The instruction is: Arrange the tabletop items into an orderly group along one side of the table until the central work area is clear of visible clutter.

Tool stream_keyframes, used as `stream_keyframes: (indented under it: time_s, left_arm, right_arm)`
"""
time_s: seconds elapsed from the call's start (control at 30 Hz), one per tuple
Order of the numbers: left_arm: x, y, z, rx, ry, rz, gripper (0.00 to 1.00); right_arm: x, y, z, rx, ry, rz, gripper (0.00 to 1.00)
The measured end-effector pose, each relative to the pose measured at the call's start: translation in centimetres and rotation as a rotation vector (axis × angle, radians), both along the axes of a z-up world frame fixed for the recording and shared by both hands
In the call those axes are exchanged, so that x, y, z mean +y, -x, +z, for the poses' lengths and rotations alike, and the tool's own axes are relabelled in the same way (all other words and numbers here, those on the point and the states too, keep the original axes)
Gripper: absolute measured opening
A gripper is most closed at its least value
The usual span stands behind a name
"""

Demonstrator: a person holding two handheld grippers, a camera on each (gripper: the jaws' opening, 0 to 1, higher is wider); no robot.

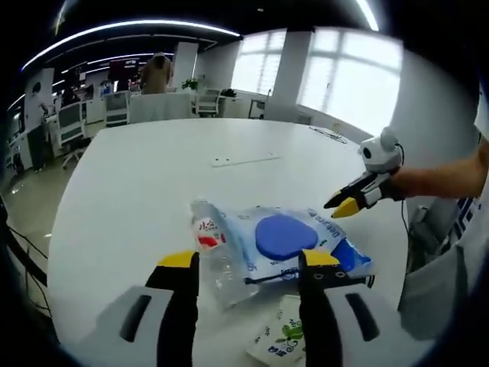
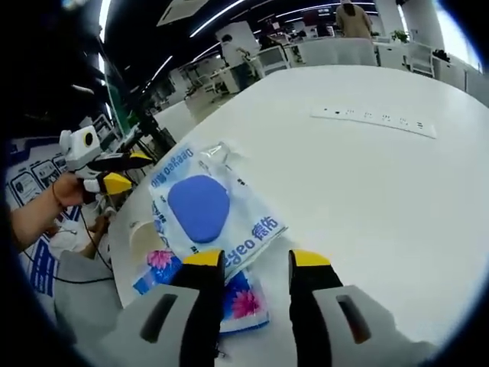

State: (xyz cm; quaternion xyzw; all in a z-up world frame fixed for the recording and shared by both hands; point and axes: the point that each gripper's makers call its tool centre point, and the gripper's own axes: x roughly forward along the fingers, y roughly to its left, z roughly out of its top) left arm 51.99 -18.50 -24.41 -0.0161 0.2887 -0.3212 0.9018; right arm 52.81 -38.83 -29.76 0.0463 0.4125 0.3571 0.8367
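A wet-wipes pack (image 1: 286,237) with a blue oval lid lies near the white table's (image 1: 130,183) near edge. A crumpled clear wrapper with a red label (image 1: 206,233) rests against its left side, and a small white packet with green print (image 1: 281,340) lies below it. My left gripper (image 1: 248,261) is open, its jaws standing just short of the pack and wrapper. In the right gripper view the same wipes pack (image 2: 200,206) overlaps a blue tissue pack with pink flowers (image 2: 243,302). My right gripper (image 2: 256,260) is open just above that tissue pack.
The right gripper (image 1: 345,205) comes in from the right in a hand, hovering beside the pack. The left gripper (image 2: 116,173) shows at the table's edge. A socket strip (image 2: 374,118) is set into the far tabletop (image 2: 367,206). Office chairs, desks and a person stand beyond.
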Motion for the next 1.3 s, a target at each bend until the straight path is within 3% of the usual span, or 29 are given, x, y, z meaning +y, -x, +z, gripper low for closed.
stream_keyframes:
  time_s: [0.7,1.3]
  left_arm:
    - [-0.4,-0.3,-2.2,0.064,-0.021,-0.009,0.34]
    - [-0.6,-0.1,-3.1,0.091,-0.016,-0.006,0.11]
  right_arm:
    - [1.3,0.1,-1.5,0.072,-0.033,-0.022,0.22]
    - [1.7,0.3,-1.7,0.103,-0.068,-0.056,0.10]
